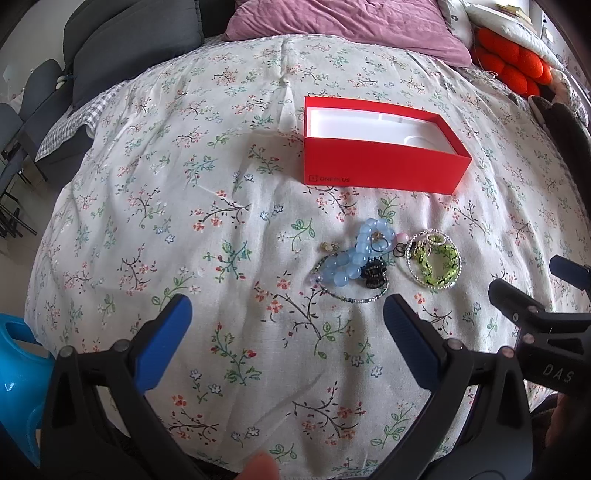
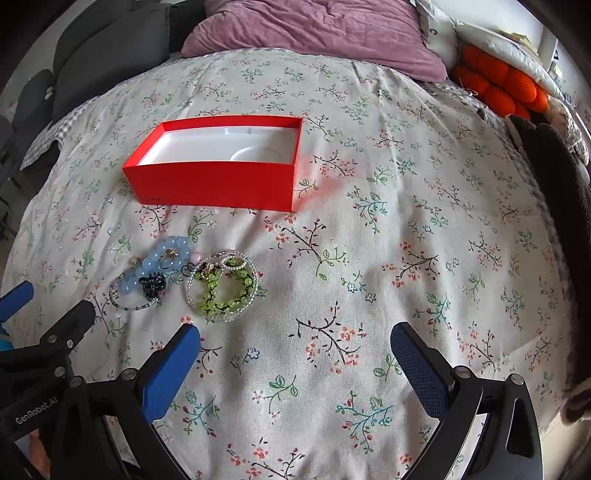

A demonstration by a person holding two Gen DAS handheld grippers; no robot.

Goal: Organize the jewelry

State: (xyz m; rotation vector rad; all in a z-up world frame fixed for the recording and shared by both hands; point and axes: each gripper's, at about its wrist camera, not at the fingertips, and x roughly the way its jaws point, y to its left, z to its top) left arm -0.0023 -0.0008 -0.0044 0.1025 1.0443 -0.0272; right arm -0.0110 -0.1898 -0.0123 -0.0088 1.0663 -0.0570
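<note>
The jewelry lies heaped on the bed just before the empty red box (image 1: pixel 384 168). The blue bead bracelet (image 1: pixel 351 258) looks light, slippery and floppy; pinch across its strand. Left tool (image 1: pixel 288 317) and right tool (image 2: pixel 295 343) both gape apart, empty.

A bed fills most of both views, covered by a pale sheet (image 1: pixel 184 184) printed with small sprigs of flowers and leaves. At its head lies a crumpled mauve pillow (image 1: pixel 343 26); to the left of it a dark grey cushion (image 1: pixel 125 48) leans up, with a strip of grey checked cloth (image 1: pixel 70 125) showing at the bed's edge. In the far right corner sits a bright orange knobbly cushion (image 2: pixel 502 90) under white bedding. Off the left side stand dark grey chairs (image 1: pixel 22 103) on a pale floor. Soft daylight falls evenly across the sheet — shadows are faint. A blue plastic object (image 1: pixel 18 373) shows at the lower left.
</note>
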